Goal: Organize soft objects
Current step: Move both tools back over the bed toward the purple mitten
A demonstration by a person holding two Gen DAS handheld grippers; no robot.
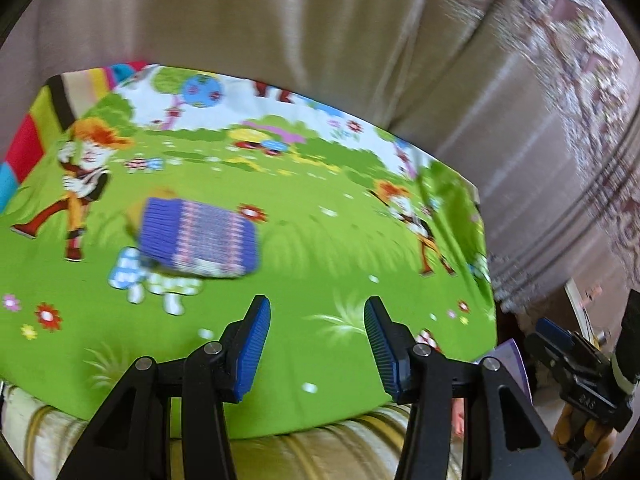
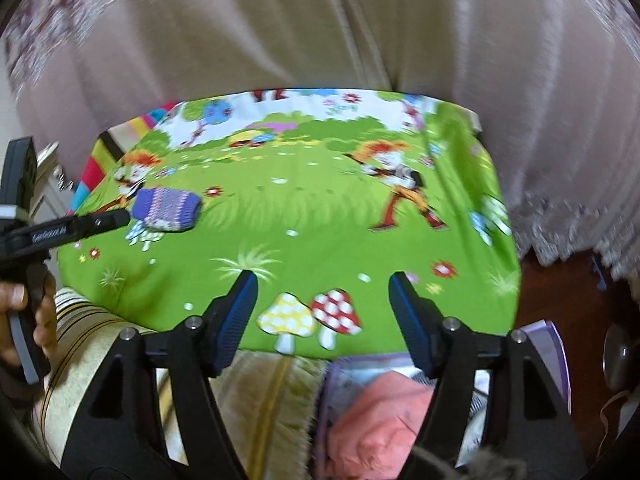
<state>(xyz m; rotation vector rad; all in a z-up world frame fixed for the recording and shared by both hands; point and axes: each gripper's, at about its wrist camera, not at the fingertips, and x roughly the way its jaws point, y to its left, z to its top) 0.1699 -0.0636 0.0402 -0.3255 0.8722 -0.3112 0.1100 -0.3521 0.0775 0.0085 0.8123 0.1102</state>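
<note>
While the left wrist view takes in only the printed green cloth [image 1: 320, 240] and the beige curtain [image 1: 280, 20] behind it, the right wrist view also shows, at its lower edge, a pale purple container [image 2: 548, 340] holding a pink soft item [image 2: 372, 420], with a grey furry thing [image 2: 488, 468] just in front; whether that lies inside the container cannot be told. The right view also catches the hand [image 2: 24, 320] gripping the left tool's handle.

A purple knitted piece [image 1: 198, 238] lies flat on the cloth, ahead and to the left of the left gripper [image 1: 318, 346], apart from its blue pads [image 1: 254, 348]. The left jaws stand partly open with nothing between them. From the right gripper [image 2: 322, 318] the knitted piece sits well away to the far left, close by the left tool's tip. The right jaws stand wider apart and hold nothing, hanging over the cloth's near edge by the printed mushrooms [image 2: 312, 318]. A striped cream cushion [image 1: 320, 456] runs under the cloth.
</note>
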